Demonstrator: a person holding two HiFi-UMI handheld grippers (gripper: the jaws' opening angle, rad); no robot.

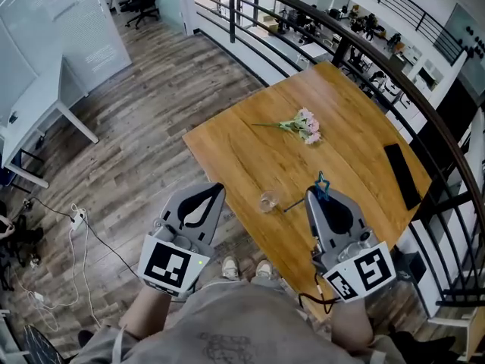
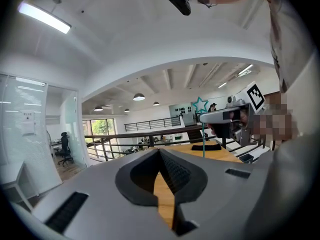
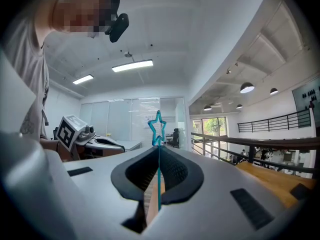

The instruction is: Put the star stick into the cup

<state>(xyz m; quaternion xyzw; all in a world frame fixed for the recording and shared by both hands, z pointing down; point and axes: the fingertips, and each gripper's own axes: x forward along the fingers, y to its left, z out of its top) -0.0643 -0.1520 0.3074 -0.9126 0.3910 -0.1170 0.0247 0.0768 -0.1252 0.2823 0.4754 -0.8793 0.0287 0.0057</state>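
Where the star stick is: pinched upright in the right gripper; the blue outlined star stands above the jaws, the thin shaft runs down between them; not yet in the cup.
Right gripper: jaws closed on the shaft; in the head view its tip sits just beside the cup, on the cup's right.
Cup: small, clear, upright on the wooden table, near the front edge; it looks empty.
Left gripper: jaws pressed together with nothing between them; held off the table's near corner, apart from the cup.
Further out: pink flowers lying mid-table; a flat black slab near the right edge; both well apart from the cup.
Risk, missed mouth: the opening is narrow; a shaft lowered off-centre would likely land on the rim or the table.
Risk, tipped cup: the cup looks light and nothing steadies it; a sideways nudge could topple it or push it off the edge.
Risk, early release: the star end is heavier; dropped at a slant, it may flip out.
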